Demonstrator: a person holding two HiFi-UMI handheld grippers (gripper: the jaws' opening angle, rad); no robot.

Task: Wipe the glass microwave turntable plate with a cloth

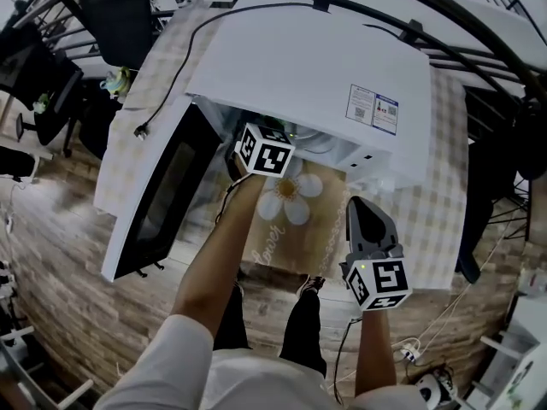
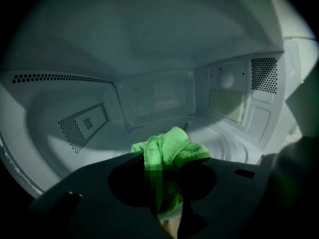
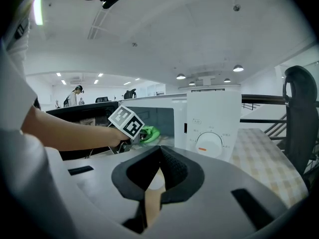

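Here the left gripper pinches the cloth, bunched past its tips inside the microwave; right gripper closed, empty.

The bare left forearm runs from the white sleeve at the lower left up to the frame's centre, stretched well forward. The left tongs are clamped on a bunched green cloth. The right forearm stays low at the lower right, and the right tongs point up-frame, jaws together and empty.
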